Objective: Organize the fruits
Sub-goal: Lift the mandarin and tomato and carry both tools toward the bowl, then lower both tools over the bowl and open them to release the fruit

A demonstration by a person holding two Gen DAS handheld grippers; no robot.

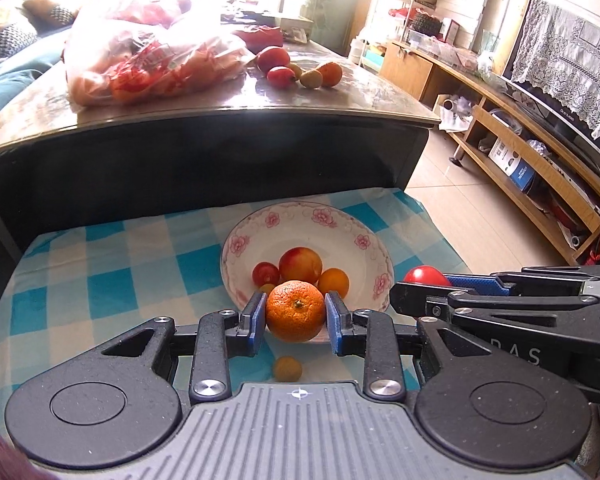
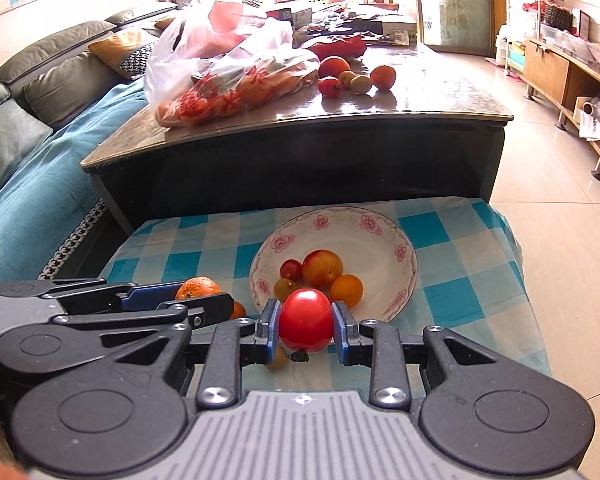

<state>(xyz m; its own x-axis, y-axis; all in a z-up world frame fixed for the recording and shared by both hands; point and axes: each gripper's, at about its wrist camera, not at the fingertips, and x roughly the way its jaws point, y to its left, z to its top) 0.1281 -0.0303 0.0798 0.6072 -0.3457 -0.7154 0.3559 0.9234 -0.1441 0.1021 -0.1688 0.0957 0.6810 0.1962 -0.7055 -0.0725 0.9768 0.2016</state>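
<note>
a: left gripper (image 1: 295, 317)?
b: clamped on a mandarin (image 1: 295, 311), blue pads (image 1: 255, 322) pressing both sides, jaws only as wide as the fruit. held over the near rim of the bowl (image 1: 364, 236).

a: right gripper (image 2: 306, 326)?
b: same deal, closed on a red tomato (image 2: 306, 320), pads (image 2: 271, 330) touching left and right. also just at the near edge of the bowl.

a: side by side?
b: yes, close together. right one visible at the right edge of the left view, tomato poking above it.

a: bowl contents?
b: white with pink flowers. holds a peach (image 1: 300, 266), a small red fruit (image 1: 265, 273) on its left, an orange fruit (image 1: 333, 282) on its right, a small yellowish fruit (image 2: 285, 288) near front.

a: anything loose?
b: one small yellow fruit (image 1: 287, 369) on the blue checked cloth (image 1: 112, 280), near side, under the left gripper.

a: background?
b: dark table (image 1: 220, 148) far behind the bowl. plastic bag of fruit (image 1: 152, 56) on its left, several loose fruits (image 1: 300, 68) on its right. sofa (image 2: 40, 120) far left.
</note>
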